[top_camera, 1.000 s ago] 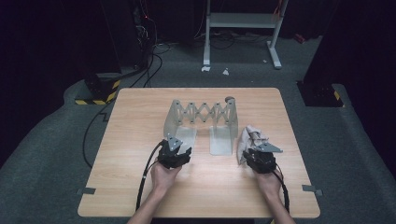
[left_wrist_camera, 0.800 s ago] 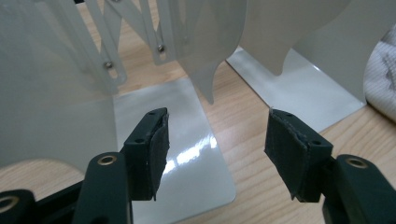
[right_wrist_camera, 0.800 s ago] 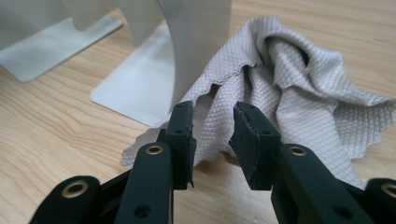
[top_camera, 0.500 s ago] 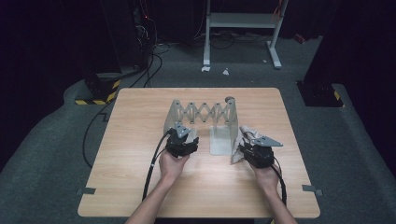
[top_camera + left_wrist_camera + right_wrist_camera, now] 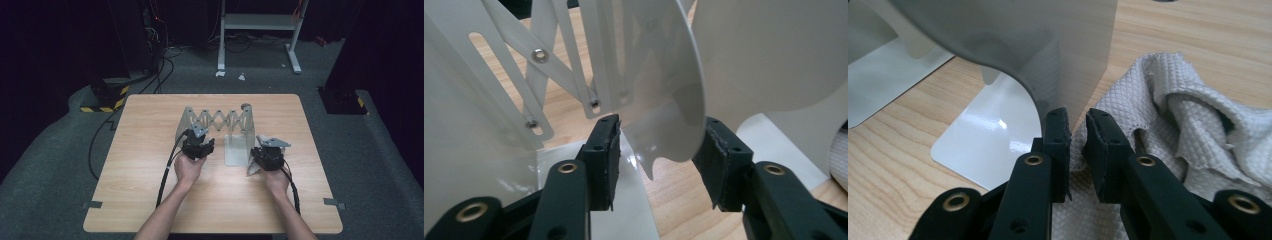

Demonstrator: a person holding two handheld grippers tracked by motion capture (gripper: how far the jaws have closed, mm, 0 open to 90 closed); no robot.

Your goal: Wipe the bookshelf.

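High view: an expandable white metal rack (image 5: pixel 220 131), two end plates joined by a scissor lattice, stands near the middle of the wooden table (image 5: pixel 150 190). The left gripper (image 5: pixel 198 146) sits at the rack's left end plate and the right gripper (image 5: pixel 267 156) at its right end plate, each held in a hand coming up from the near edge. The lattice is partly stretched, so judging by this the rack is neither fully closed nor fully drawn out.

Left gripper view: the jaws stand spread, one on each side of the curved edge of the left end plate (image 5: pixel 669 100), not yet pressing on it. The lattice strips (image 5: pixel 539 60) run off behind. The grip on this side looks still to be made.

Right gripper view: the jaws are nearly together with a thin slot between them, right at the lower edge of the right end plate (image 5: pixel 1048 55). Whether they pinch the plate, the grey waffle-weave cloth (image 5: pixel 1178 125) lying beneath and beside them, or nothing, I cannot tell. The plate's flat foot (image 5: pixel 983 145) rests on the table.
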